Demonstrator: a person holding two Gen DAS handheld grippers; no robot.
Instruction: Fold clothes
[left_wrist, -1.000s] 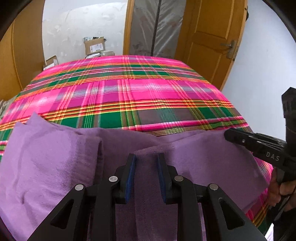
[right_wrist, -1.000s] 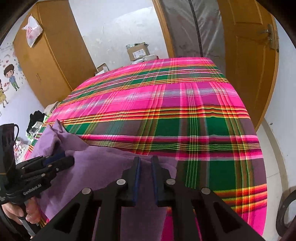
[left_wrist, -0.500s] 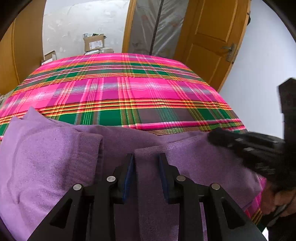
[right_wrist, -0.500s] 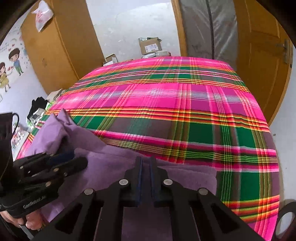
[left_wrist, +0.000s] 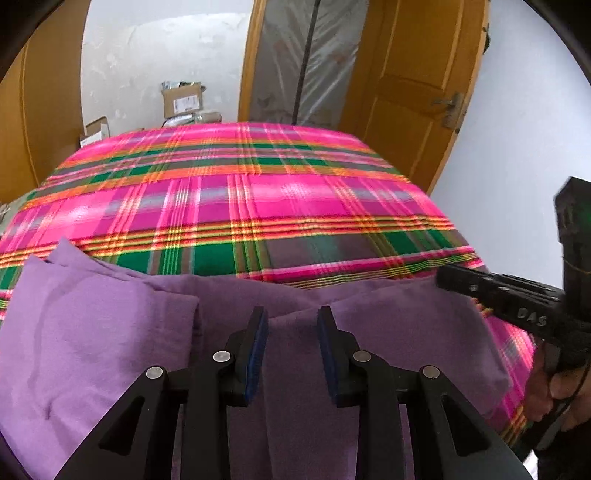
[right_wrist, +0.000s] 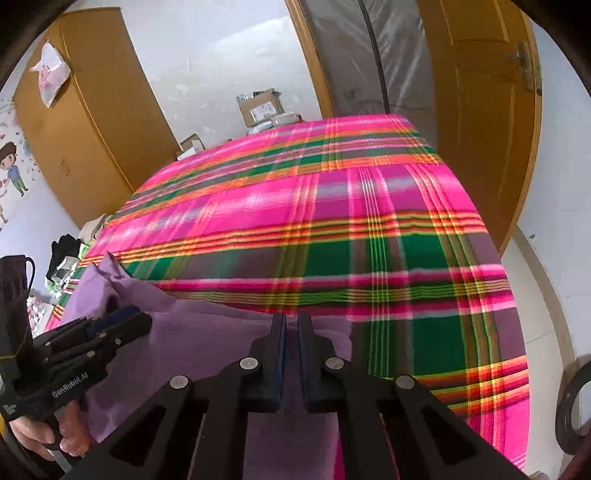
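My left gripper sits low centre of its frame, pads apart w/ a raised ridge of the purple garment running between them, not pinched as far as I can tell. My right gripper, low centre of its view, has pads nearly together on a thin fold of the same cloth; looks clamped, though the gap isn't fully gone. Garment lies along the bottom of both frames on the plaid bedspread, near the bed's front edge, left part already doubled over. Vs 1 s ago: left pads have spread wider, and the right claw pulled back toward frame right after swinging in. I read that as a fold just laid & the left letting go; prob. more folds to come.
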